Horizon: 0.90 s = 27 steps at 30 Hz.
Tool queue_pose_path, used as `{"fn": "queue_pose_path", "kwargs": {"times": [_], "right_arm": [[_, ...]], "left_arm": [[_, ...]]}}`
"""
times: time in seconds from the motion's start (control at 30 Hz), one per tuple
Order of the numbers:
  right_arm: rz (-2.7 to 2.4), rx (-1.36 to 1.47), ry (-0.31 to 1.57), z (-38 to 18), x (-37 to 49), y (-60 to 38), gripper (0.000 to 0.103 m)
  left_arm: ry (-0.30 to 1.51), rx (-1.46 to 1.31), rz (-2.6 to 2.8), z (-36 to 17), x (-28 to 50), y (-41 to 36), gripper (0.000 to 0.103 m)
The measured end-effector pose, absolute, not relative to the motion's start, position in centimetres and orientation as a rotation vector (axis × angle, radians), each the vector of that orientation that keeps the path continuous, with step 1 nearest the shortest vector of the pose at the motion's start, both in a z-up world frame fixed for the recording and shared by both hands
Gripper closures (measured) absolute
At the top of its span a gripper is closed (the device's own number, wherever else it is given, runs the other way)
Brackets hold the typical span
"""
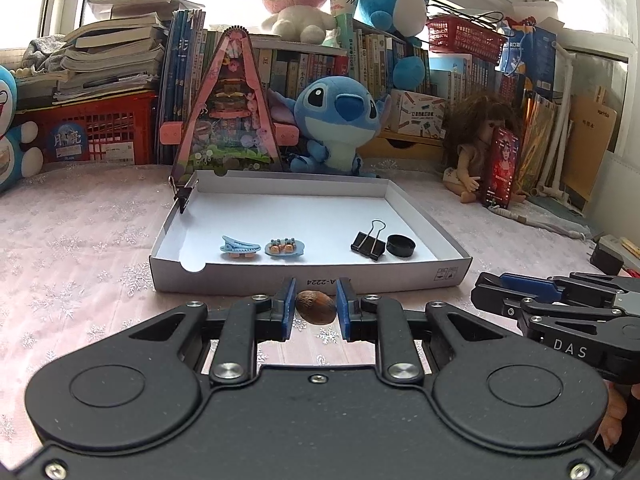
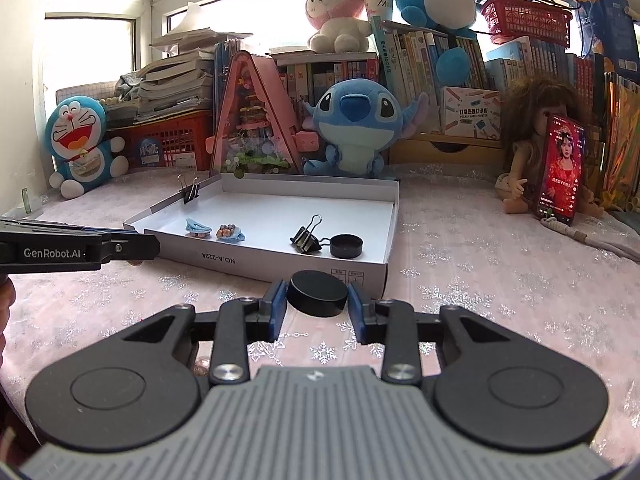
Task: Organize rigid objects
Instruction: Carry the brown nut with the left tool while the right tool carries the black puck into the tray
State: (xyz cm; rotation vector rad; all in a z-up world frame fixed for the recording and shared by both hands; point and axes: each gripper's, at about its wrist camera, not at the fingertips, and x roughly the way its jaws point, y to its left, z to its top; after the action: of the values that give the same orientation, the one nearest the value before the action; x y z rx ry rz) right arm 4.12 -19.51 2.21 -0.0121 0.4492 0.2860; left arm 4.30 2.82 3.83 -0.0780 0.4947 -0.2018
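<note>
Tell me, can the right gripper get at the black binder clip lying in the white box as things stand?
Probably not yet: the right gripper is shut on a black cap. The path looks free, since the binder clip lies just past the box's low front wall.

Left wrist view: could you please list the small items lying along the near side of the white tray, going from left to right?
Blue hair clip → small blue plate of toy food → black binder clip → black round cap.
</note>
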Motion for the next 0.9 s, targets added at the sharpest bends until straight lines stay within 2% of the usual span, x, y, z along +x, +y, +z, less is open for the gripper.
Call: {"fn": "queue_pose_path", "kwargs": {"times": [0.9], "right_arm": [[0.290, 0.002, 0.437, 3.3, 6.1, -18.5, 0.065]], "left_arm": [[0.499, -0.136, -0.135, 4.3, 7.1, 5.2, 0.083]]}}
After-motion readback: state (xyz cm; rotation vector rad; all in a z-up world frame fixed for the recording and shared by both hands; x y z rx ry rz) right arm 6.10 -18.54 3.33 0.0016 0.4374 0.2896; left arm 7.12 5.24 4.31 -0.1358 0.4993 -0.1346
